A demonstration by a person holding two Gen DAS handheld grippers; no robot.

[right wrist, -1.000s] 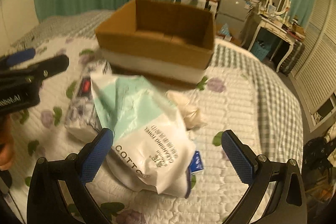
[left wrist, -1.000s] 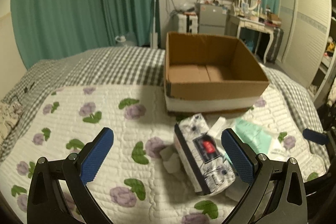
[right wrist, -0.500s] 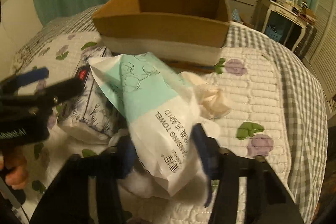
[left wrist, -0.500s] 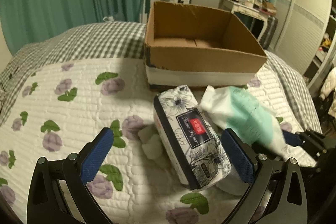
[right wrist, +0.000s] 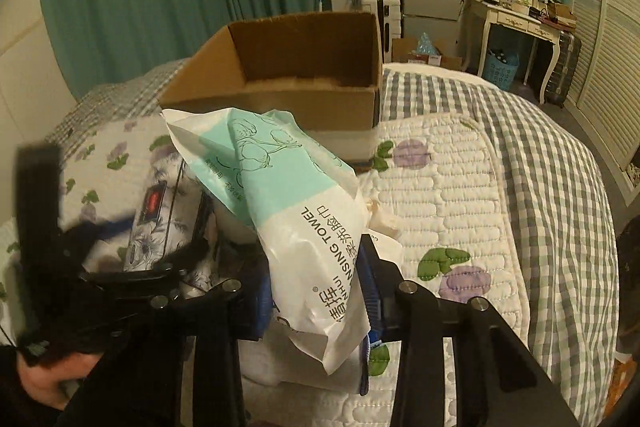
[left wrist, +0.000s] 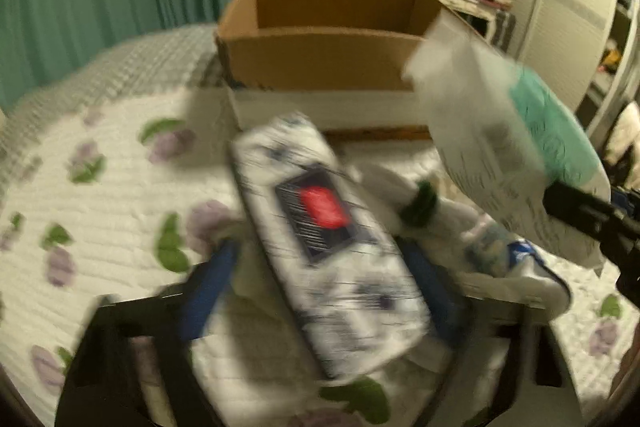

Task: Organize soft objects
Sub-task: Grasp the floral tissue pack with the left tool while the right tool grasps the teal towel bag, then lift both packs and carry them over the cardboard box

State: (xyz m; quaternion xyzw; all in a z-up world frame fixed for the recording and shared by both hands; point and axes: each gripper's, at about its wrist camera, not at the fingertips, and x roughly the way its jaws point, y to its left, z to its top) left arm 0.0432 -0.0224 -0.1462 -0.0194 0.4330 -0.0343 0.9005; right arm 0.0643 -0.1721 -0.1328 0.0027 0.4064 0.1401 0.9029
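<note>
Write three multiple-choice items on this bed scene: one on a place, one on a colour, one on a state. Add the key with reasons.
1. Where does the cardboard box stand?
A. on the bed
B. on the floor
C. on the dressing table

2. What colour is the label on the floral tissue pack?
A. yellow
B. red
C. green

3. What are the right tongs doing?
A. hanging open over the quilt
B. gripping the box rim
C. shut on the cleansing towel pack

Key: 1 A, the box sits on the quilt beyond the packs. 2 B, a red patch shows in its dark panel. 3 C, both blue pads press the pack's lower end.
</note>
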